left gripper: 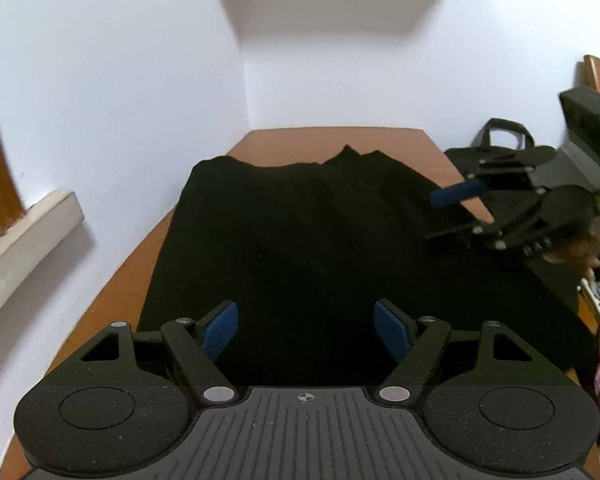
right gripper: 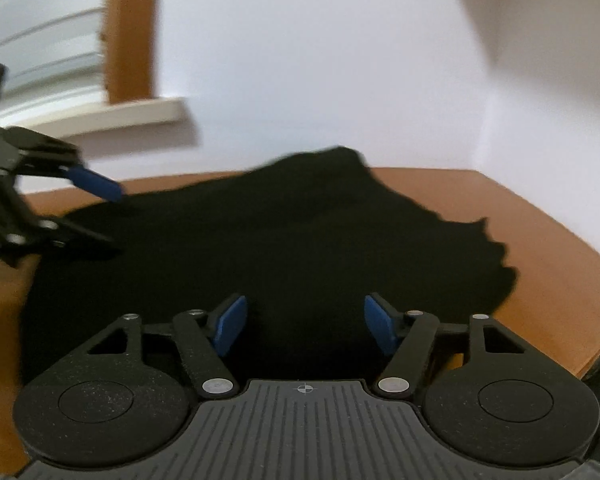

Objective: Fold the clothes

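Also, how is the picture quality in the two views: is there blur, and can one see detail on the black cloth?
Left wrist view: mostly sharp, only the right gripper at the edge is smeared; the black garment is so dark that folds barely show. Right wrist view: motion blur over the whole scene, the garment's edge and the window sill are soft. Both views bend straight lines, fisheye style.

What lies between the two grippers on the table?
Only the black garment spread on the table; the left wrist view shows nothing else between the left gripper and the right gripper.
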Demonstrator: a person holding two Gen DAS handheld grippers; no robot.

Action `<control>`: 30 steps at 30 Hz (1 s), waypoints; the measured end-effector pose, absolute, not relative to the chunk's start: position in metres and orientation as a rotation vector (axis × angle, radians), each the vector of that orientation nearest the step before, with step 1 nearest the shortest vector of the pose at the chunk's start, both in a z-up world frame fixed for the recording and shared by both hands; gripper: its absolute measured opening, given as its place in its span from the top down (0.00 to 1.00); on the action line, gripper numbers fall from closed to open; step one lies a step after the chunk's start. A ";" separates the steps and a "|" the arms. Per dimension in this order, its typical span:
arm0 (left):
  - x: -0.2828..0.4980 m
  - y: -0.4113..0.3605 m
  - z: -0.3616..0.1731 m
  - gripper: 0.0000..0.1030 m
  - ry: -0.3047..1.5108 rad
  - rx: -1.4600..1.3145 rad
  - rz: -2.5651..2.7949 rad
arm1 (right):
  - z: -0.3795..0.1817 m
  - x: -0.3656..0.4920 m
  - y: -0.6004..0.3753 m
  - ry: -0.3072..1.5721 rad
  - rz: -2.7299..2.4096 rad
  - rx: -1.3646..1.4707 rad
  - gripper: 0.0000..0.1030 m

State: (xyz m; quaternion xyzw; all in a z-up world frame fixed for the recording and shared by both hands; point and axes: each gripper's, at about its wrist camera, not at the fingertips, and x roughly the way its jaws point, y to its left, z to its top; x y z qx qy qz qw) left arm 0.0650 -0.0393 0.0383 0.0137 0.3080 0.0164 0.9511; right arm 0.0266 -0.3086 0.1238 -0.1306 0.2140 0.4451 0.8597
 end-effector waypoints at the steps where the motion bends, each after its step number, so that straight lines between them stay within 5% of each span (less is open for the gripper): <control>1: 0.062 -0.040 0.037 0.24 0.628 0.027 0.030 | 0.125 0.018 -0.309 0.454 0.945 -0.253 0.38; 30: 0.039 -0.039 0.023 0.25 0.644 0.048 -0.019 | 0.104 -0.060 -0.286 0.459 0.993 -0.263 0.40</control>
